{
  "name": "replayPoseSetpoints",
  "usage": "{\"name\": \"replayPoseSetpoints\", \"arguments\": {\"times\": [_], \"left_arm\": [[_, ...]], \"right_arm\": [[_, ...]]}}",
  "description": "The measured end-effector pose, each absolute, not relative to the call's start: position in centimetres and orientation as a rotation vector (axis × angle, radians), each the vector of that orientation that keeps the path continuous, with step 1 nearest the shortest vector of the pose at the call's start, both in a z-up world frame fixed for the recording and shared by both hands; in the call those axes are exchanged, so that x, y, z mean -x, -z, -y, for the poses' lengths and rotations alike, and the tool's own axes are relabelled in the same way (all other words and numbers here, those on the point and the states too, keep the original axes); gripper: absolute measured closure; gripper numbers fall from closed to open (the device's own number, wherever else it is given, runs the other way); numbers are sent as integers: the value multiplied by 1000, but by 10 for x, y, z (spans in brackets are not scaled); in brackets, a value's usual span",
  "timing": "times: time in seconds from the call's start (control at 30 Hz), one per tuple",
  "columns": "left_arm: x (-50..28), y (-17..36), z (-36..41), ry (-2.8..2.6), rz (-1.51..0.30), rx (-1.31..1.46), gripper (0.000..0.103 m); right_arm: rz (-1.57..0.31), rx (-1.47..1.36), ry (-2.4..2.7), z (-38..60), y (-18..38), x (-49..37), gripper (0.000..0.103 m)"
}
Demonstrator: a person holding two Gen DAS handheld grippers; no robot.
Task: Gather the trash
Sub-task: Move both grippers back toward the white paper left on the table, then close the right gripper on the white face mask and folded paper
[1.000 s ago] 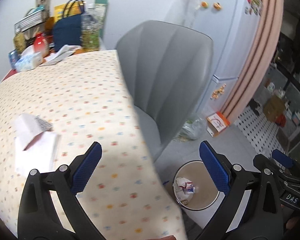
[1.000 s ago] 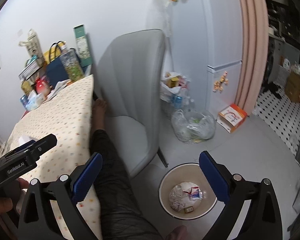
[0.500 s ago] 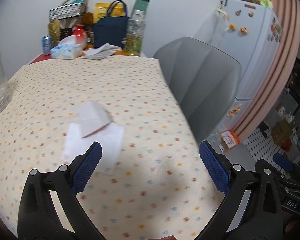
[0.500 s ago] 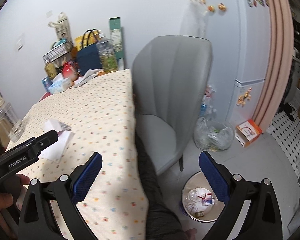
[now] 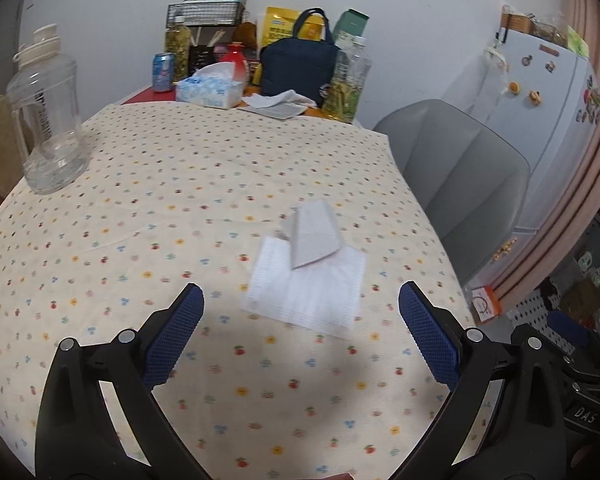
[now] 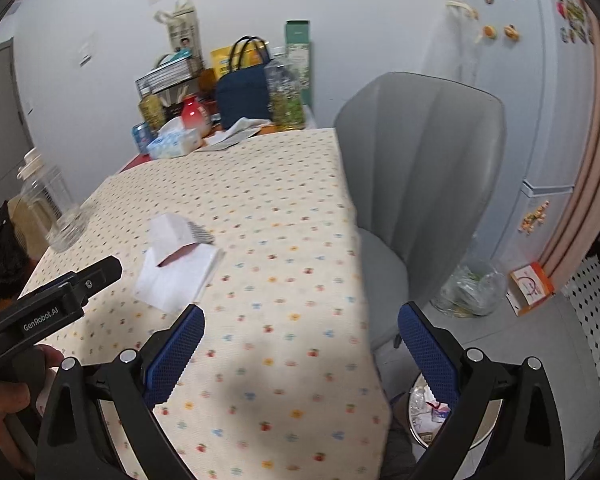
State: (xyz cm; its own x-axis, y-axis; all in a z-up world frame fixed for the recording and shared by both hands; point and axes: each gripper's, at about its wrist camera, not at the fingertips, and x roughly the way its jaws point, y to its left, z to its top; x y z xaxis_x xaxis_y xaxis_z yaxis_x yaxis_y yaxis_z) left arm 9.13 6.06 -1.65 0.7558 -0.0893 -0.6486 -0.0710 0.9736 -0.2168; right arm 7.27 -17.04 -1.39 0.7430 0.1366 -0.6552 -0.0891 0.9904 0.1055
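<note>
Two grippers, left gripper [image 5: 300,320] and right gripper [image 6: 300,332], have their fingers spread wide and empty. White folded paper [image 5: 308,272] lies on the counter [image 5: 180,208], at twelve o'clock just beyond the left fingers. At the right view's five o'clock, a trash bin [image 6: 488,424] stands on the floor.

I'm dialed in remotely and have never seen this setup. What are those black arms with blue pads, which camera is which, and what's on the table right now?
No robot here: a person holds a two-finger gripper in each hand, with a fisheye camera on each looking along the fingers. One picture comes from the left gripper, the other from the right gripper. The blue pads are the fingertips; both grippers are open and hold nothing. On the dotted tablecloth lies a white napkin with a folded paper on top, likely the trash to collect. A clear jug stands to the left. A trash bin sits on the floor beside a grey chair.
</note>
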Motion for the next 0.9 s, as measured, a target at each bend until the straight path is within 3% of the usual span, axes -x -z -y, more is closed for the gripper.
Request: {"name": "replayPoseSetpoints", "arguments": {"times": [0.6, 0.9], "left_arm": [[-85, 34, -132, -110, -719, 305, 6], [-92, 45, -149, -147, -736, 318, 6]], "right_arm": [[-751, 24, -246, 98, 22, -104, 9], [-796, 40, -310, 69, 39, -125, 17]]}}
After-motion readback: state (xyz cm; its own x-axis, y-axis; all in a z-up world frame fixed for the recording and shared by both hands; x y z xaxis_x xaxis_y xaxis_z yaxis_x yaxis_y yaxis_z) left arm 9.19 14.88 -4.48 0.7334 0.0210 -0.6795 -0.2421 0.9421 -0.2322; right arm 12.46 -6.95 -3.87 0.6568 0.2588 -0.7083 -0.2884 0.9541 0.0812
